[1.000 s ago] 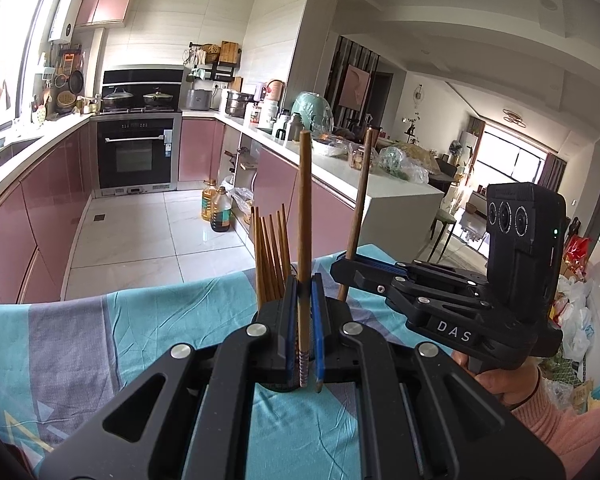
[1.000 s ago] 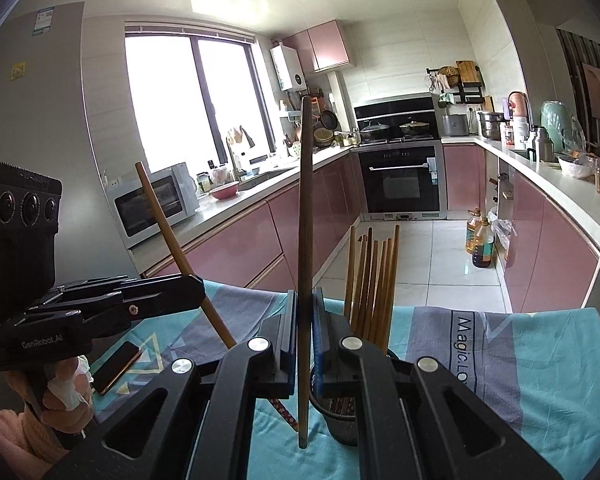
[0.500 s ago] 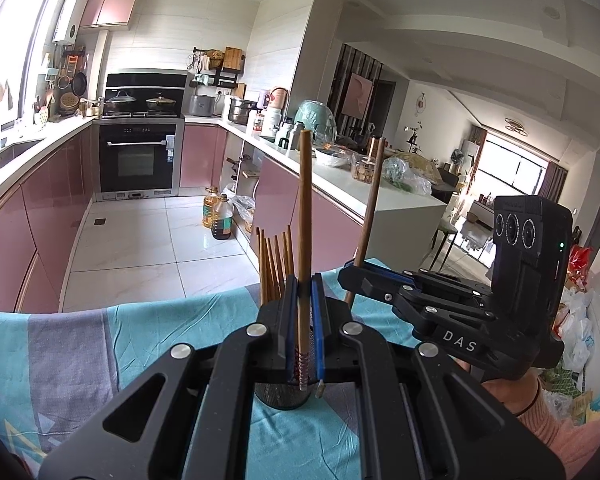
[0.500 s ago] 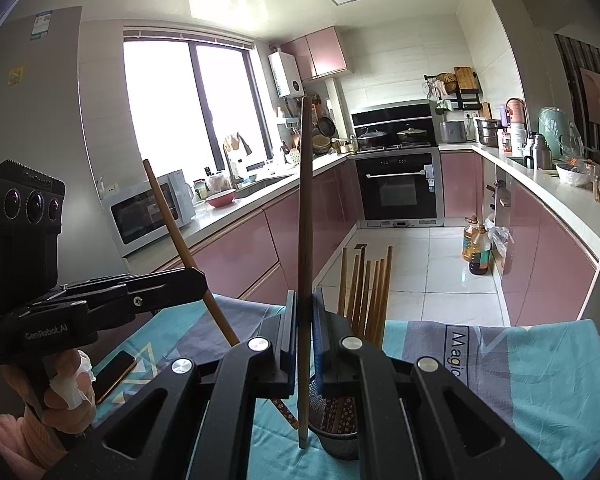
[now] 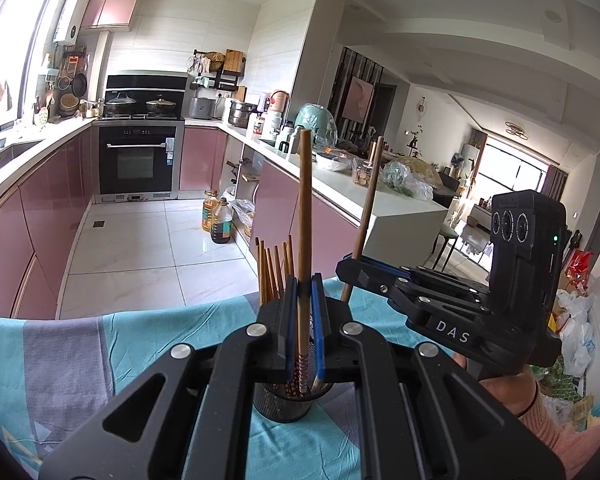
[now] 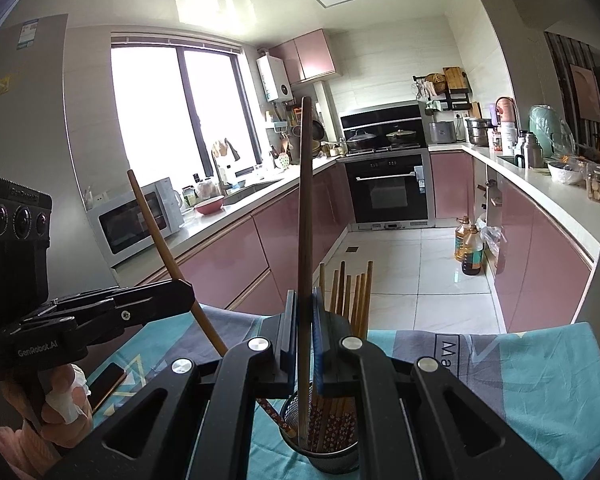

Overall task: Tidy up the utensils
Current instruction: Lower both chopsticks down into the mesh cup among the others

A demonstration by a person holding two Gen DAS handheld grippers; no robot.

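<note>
since the earlier frames both chopsticks have come lower over the mesh holder (image 6: pixel 332 452), their patterned tips now down inside its rim, and the holder shows more fully under each gripper.

the bench (image 6: pixel 540 384) carries a teal and grey cloth (image 5: pixel 60 360) that covers all of it that shows (printed letters on the right half). behind it lies a kitchen with pink cabinets (image 6: pixel 228 256), a black oven (image 6: pixel 392 192), a white microwave (image 6: pixel 136 220) on the left counter, and oil bottles (image 5: pixel 218 222) on the tiled floor.

the holder, a dark mesh cup, stands on the cloth near the bench's near edge, at the middle of both views. a bundle of chopsticks (image 6: pixel 352 296) stands in it, leaning toward the far right.

the right gripper (image 6: pixel 305 344) has its jaws pressed together on one dark chopstick (image 6: pixel 305 200), held upright with its lower end inside the cup. the left gripper (image 5: pixel 305 320) pinches another chopstick (image 5: pixel 304 208) the same way; seen from the right wrist it slants up to the left, its flowered tip reaching into the cup's left side.

a hand (image 6: pixel 56 400) with a white wrap on one finger holds the left gripper's handle. a dark phone (image 6: pixel 106 380) lies flat on the cloth just right of that hand.
</note>
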